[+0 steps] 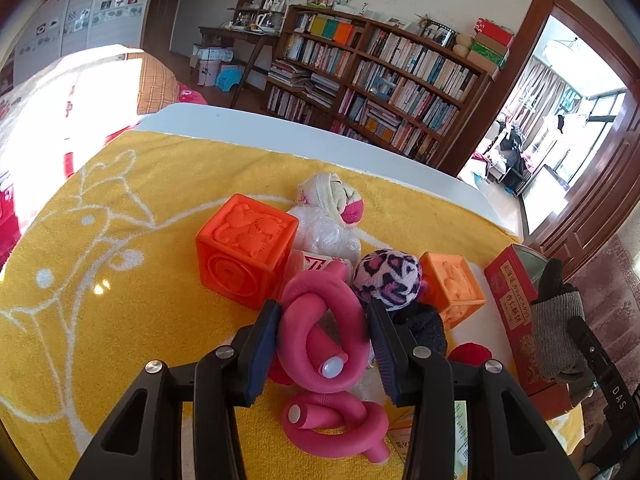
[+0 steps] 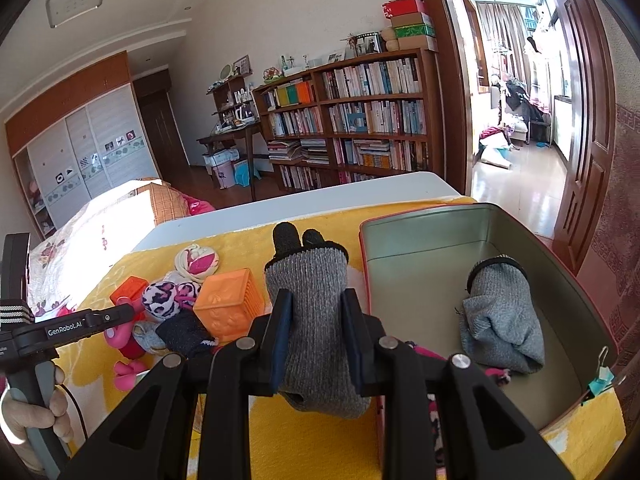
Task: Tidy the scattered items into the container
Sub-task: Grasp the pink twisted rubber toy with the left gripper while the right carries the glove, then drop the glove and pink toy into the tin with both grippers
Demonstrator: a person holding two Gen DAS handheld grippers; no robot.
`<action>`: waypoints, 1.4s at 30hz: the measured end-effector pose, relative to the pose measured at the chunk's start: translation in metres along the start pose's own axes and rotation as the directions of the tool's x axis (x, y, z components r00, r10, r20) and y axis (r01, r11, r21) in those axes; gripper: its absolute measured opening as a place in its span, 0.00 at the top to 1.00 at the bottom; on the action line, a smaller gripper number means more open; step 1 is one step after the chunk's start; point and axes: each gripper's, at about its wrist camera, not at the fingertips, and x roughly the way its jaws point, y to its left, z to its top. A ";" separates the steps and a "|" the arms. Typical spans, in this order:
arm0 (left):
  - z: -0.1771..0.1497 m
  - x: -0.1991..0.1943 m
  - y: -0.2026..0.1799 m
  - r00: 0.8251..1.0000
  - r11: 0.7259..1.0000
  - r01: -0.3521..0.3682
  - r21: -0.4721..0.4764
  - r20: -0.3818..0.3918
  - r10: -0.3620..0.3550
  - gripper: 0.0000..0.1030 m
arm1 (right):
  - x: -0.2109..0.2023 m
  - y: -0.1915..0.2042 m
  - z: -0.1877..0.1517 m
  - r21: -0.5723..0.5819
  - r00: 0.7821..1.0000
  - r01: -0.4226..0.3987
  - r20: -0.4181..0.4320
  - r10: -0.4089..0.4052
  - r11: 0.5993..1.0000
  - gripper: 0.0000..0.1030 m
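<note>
The left claw [image 1: 324, 344] had its pads closed around the upper loop of the pink foam curler [image 1: 320, 344], pinching it low in the pile, a sensible hold since the twisted tube offered a fat, soft bend to squeeze. Over on the other side, the right claw [image 2: 316, 344] was pressed together on a grey glove [image 2: 308, 312], carried clear of the yellow towel [image 1: 120, 280] and hanging just left of the metal tin [image 2: 440, 256], likely on its way in. Inside that tin a second grey glove [image 2: 500, 320] already lay, with a binder clip [image 2: 600, 376] on the near rim. Around the curler the clutter crowded close: the leopard-print ball [image 1: 388, 280] touching it, the red-orange cube [image 1: 244, 248] just beside, the paler orange cube [image 1: 452, 288] behind, a dark sock [image 1: 420, 320] against the right pad. Lifting could drag neighbours along.
</note>
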 end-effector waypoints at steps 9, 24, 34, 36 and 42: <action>0.000 -0.007 0.002 1.000 1.000 0.017 -0.015 0.025 -0.017 0.55 | -0.009 -0.009 0.001 0.034 0.999 0.014 0.037 -0.016 0.999 0.73; 0.003 -0.032 -0.046 0.993 0.994 0.097 0.054 0.058 -0.100 0.55 | -0.039 -0.092 0.024 0.272 0.970 0.180 0.113 -0.217 0.945 0.73; 0.011 -0.023 -0.149 0.970 0.954 0.239 0.179 0.007 -0.244 0.55 | -0.042 -0.100 0.027 0.289 0.972 0.169 0.111 -0.209 0.942 0.73; 0.011 -0.017 -0.171 0.966 0.944 0.256 0.208 -0.005 -0.260 0.55 | -0.045 -0.103 0.026 0.304 0.971 0.166 0.113 -0.209 0.938 0.73; 0.006 0.009 -0.229 0.952 0.918 0.305 0.253 -0.069 -0.298 0.55 | -0.048 -0.111 0.025 0.339 0.968 0.169 0.119 -0.221 0.926 0.73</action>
